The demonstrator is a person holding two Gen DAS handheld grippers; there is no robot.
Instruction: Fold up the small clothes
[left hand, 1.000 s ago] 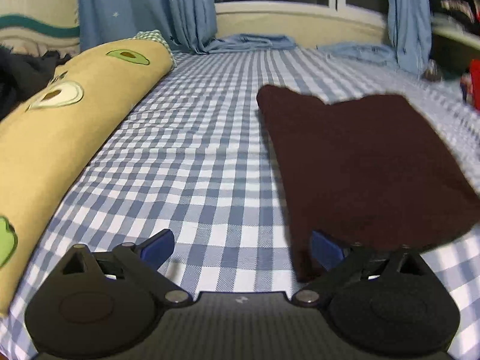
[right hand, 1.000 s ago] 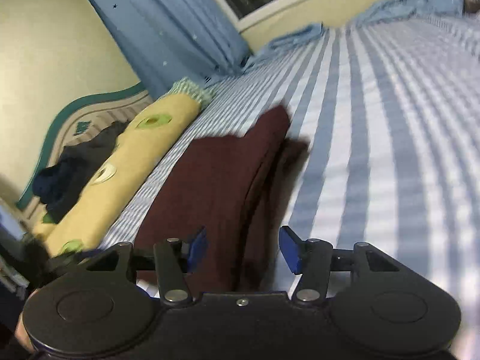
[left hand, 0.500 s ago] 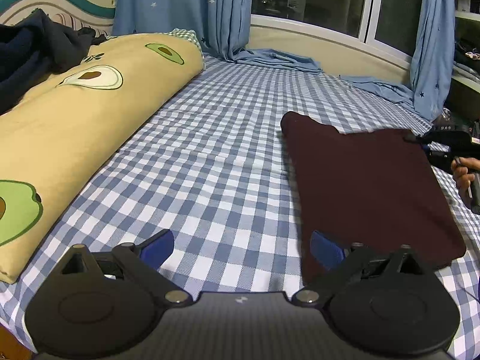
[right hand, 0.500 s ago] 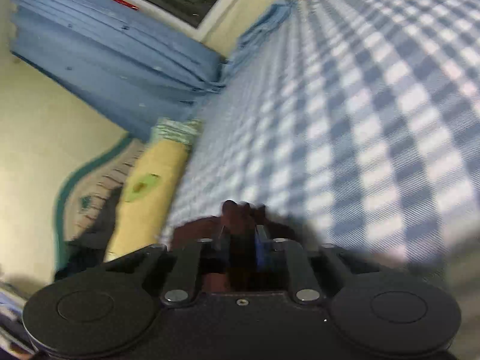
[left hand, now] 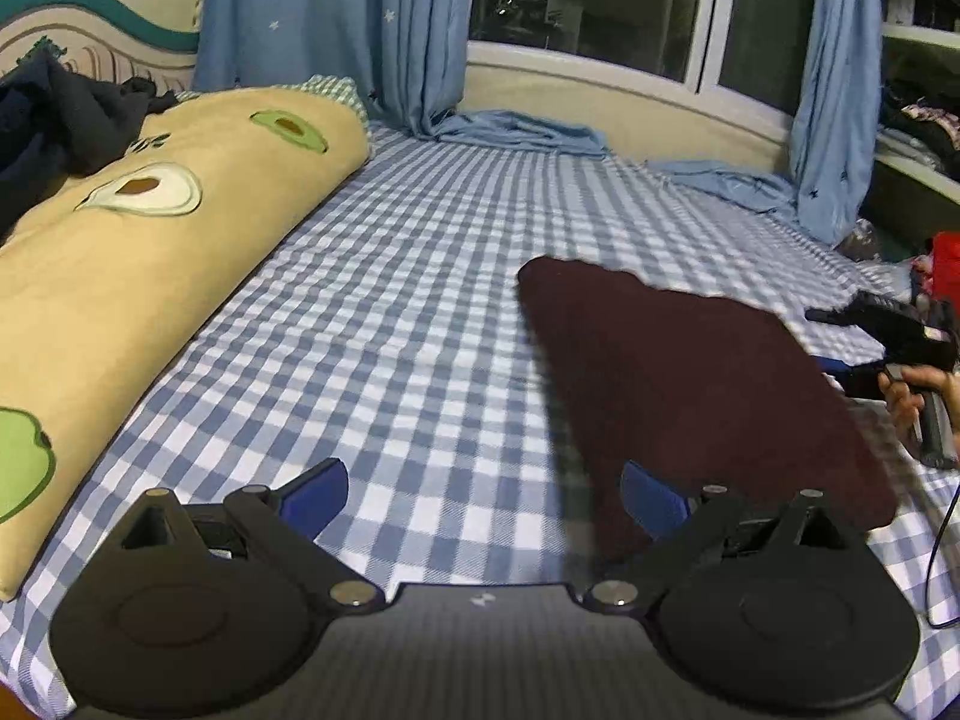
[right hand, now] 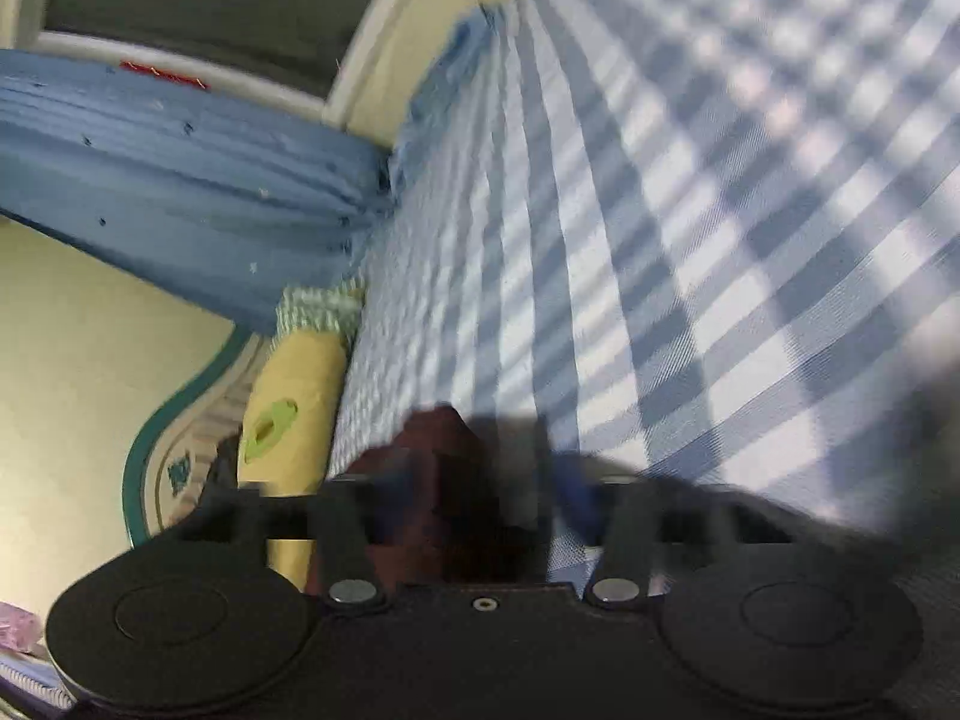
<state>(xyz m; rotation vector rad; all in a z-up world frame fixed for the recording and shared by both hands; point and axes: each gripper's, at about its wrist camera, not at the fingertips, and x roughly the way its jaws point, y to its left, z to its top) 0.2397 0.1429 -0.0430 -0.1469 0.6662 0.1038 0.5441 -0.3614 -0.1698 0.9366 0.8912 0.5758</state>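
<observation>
Two views cover this moment. From the left wrist, the dark maroon folded cloth (left hand: pixel 690 396) lies flat on the blue-and-white checked bedsheet (left hand: pixel 390 330), its long axis running away from the camera toward the window and slightly to the left. The left gripper (left hand: pixel 483 495) hangs above the sheet with its blue-padded jaws spread wide and nothing between them. The cloth's near corner lies just ahead of the right-hand pad, so the garment sits forward and to the right of these tongs, not centred in them. At the cloth's far right edge the right gripper (left hand: pixel 840 342) comes in from the side, held by a hand (left hand: pixel 912 396). That edge is plainly the nearer one for the right hand, and the near-left corner for the left. A long yellow bolster with avocado prints (left hand: pixel 150 252) lies well apart along the left side of the bed.

From the right wrist, the picture is blurred by motion. The right gripper's jaws are opening, and a raised hump of the maroon cloth (right hand: pixel 444 480) stands between them. The pads do not appear to press on it. The cloth lies directly ahead of and under these tongs, with checked sheet beyond. Judging from this, the fold along the right side looks laid down and is being let go.
</observation>
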